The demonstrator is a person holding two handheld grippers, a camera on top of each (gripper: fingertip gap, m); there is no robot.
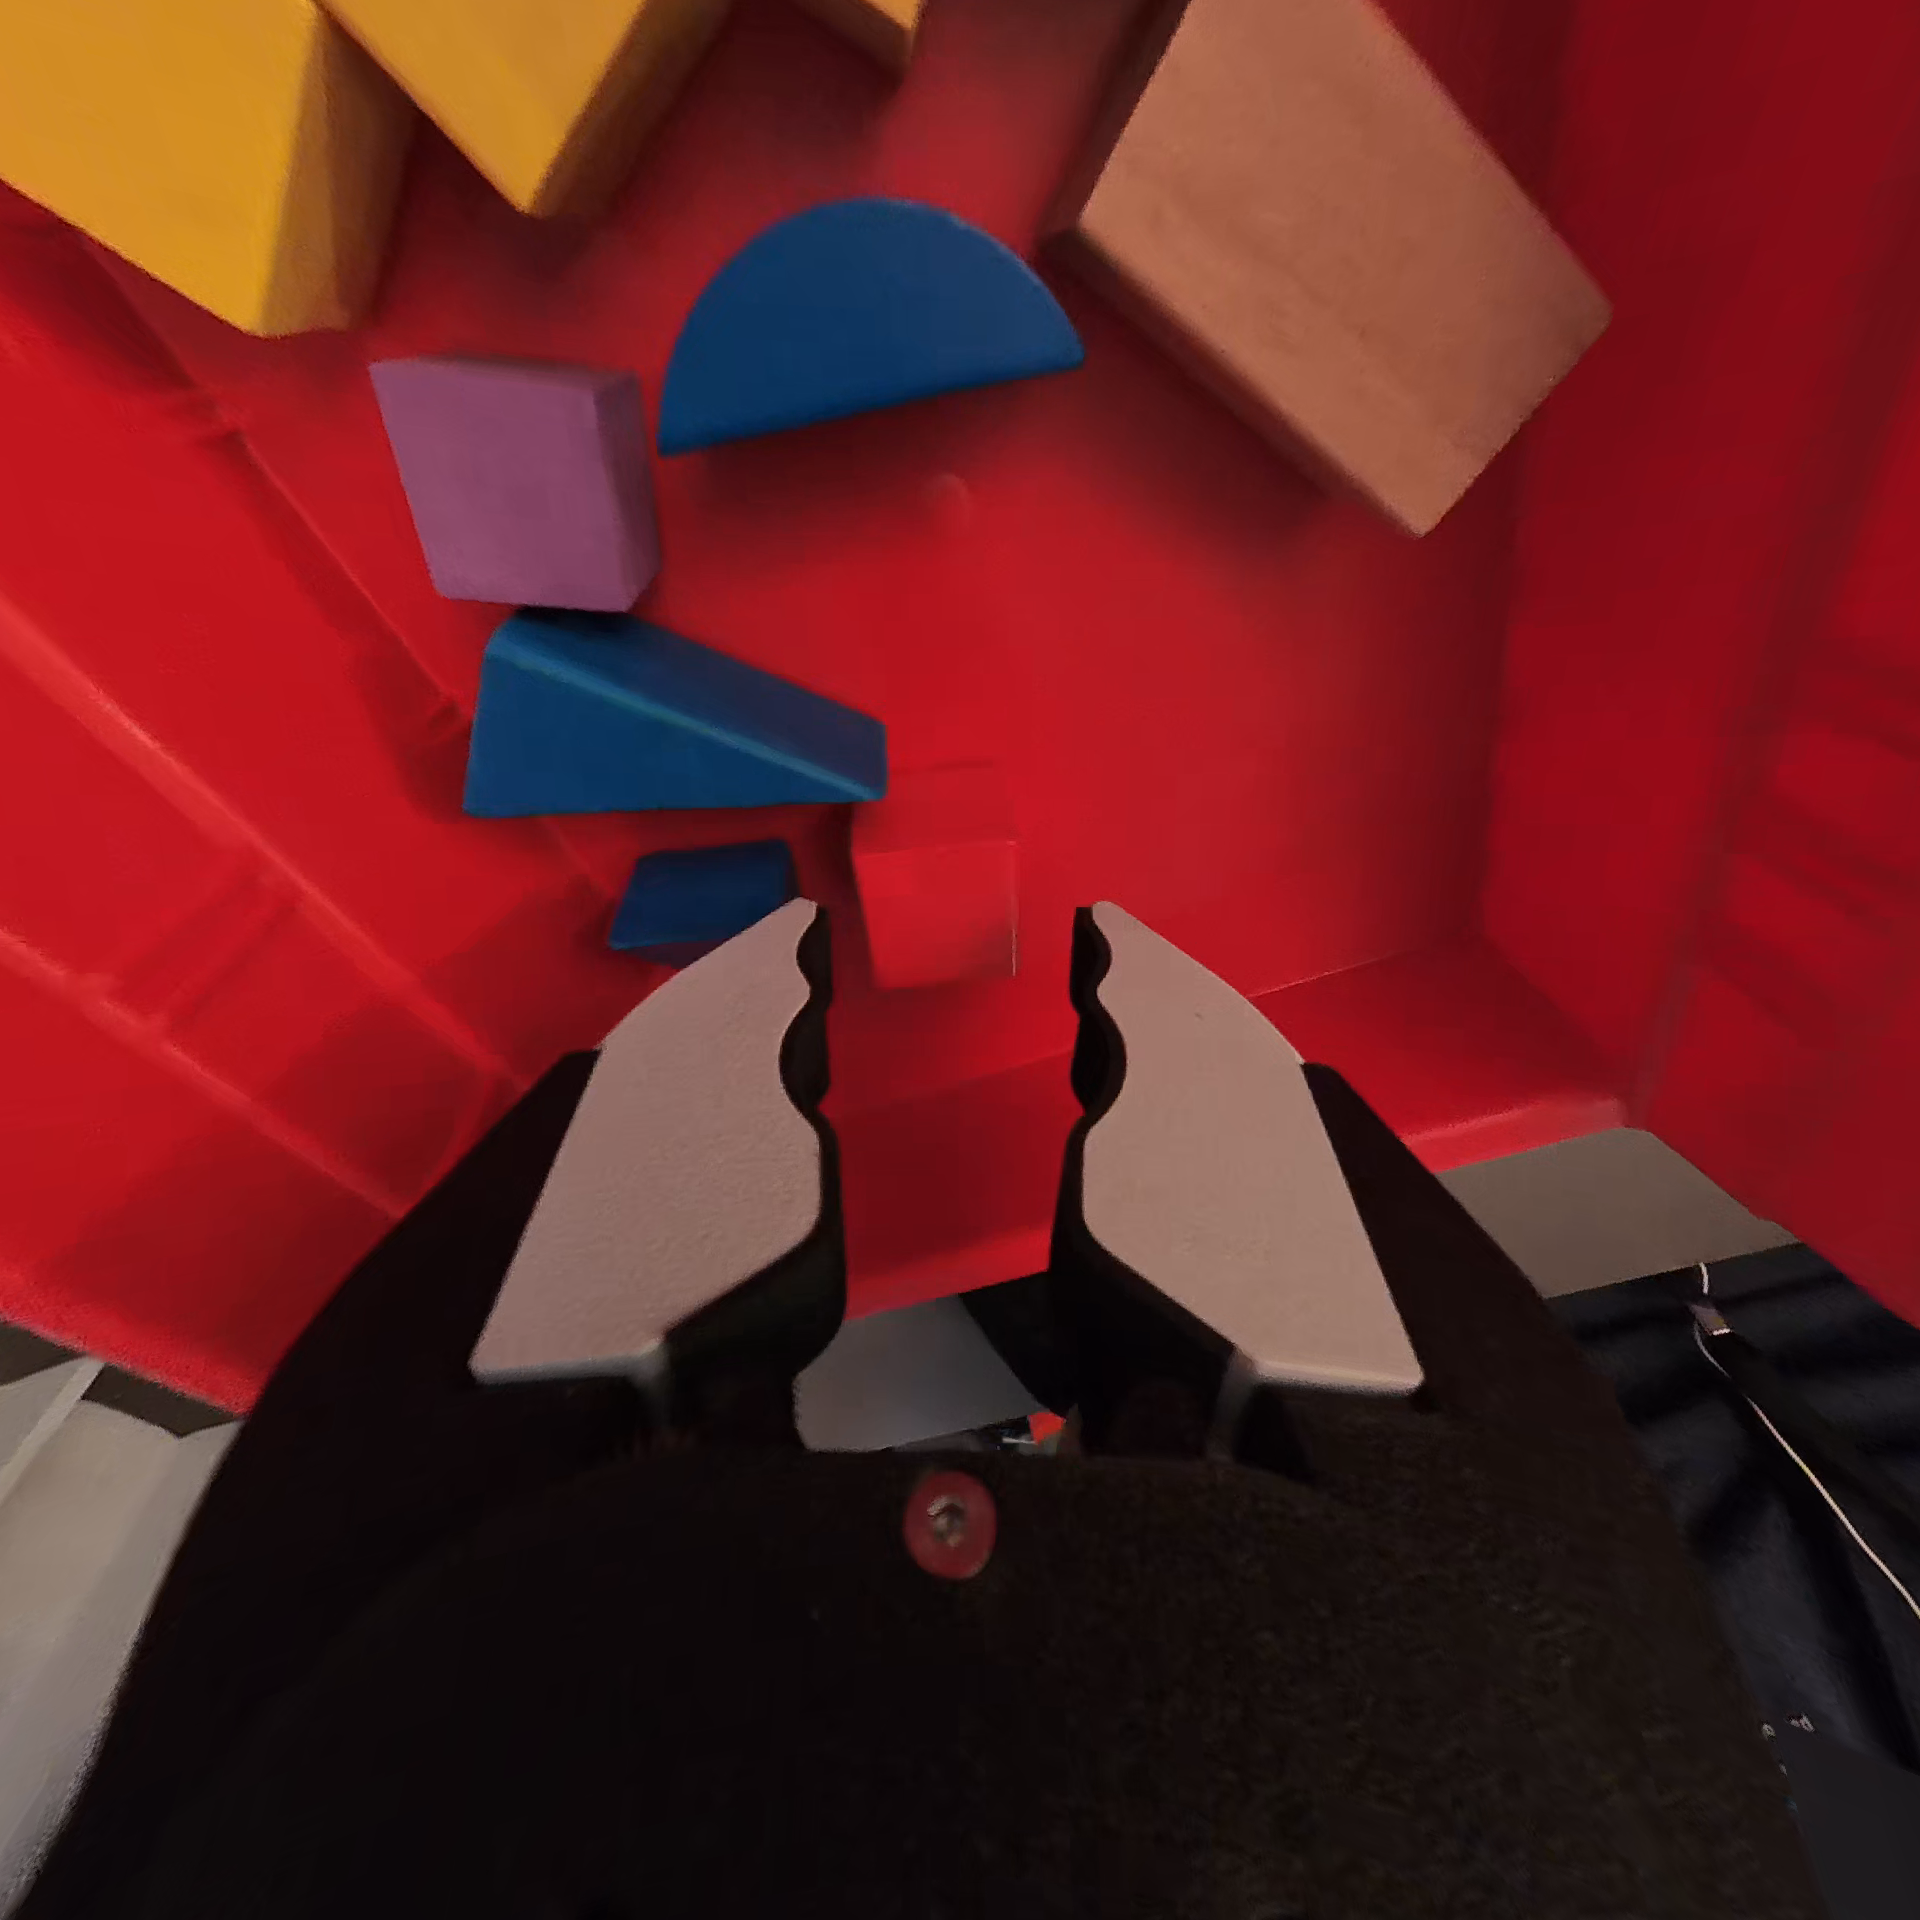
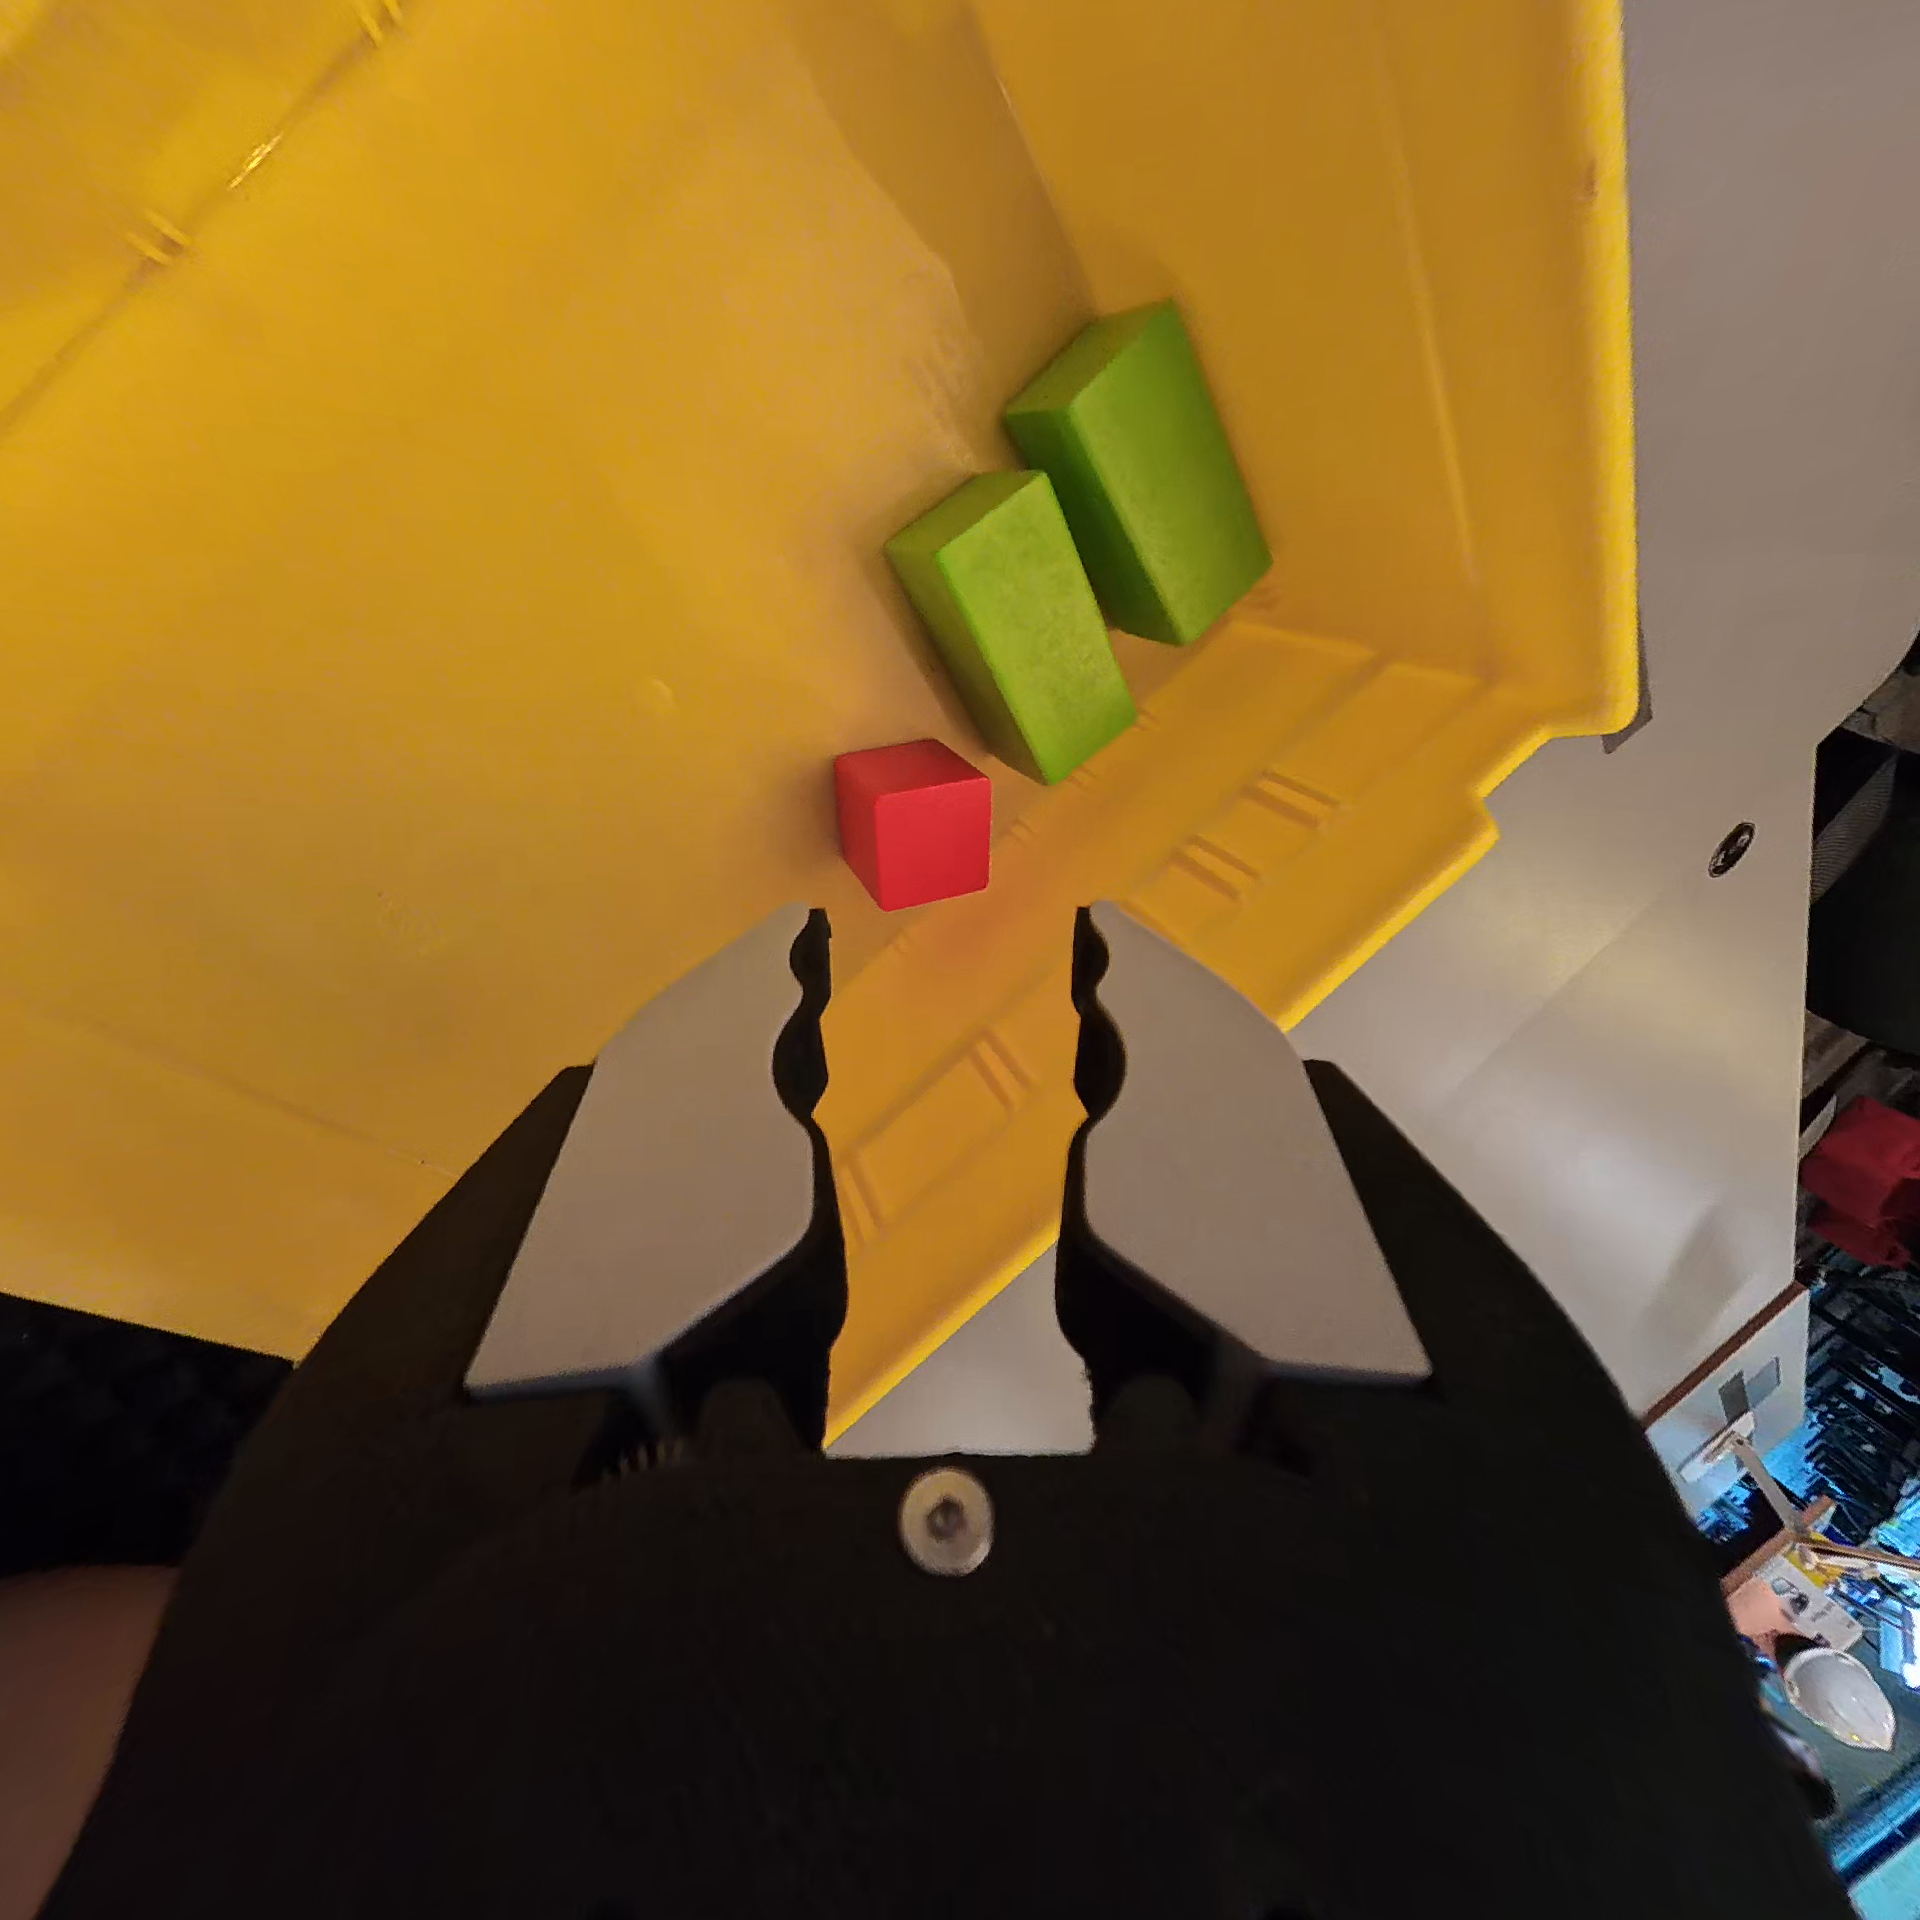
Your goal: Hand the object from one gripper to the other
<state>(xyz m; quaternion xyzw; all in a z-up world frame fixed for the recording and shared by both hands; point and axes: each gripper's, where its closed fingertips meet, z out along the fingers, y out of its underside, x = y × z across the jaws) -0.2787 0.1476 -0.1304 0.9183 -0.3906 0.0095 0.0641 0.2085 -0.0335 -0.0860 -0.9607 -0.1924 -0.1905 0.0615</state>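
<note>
One small red cube sits in yellow bin, just past tips of right tool, jaws apart, nothing held. Two green blocks lie side by side right behind it near bin wall. Left tool also spread, empty, over red bin with blue, purple, yellow, tan blocks. Another red cube by its tips, hard to make out against bin.

One bin holds a cube beside two bars; the other bin holds a half-disc and wedges.
</note>
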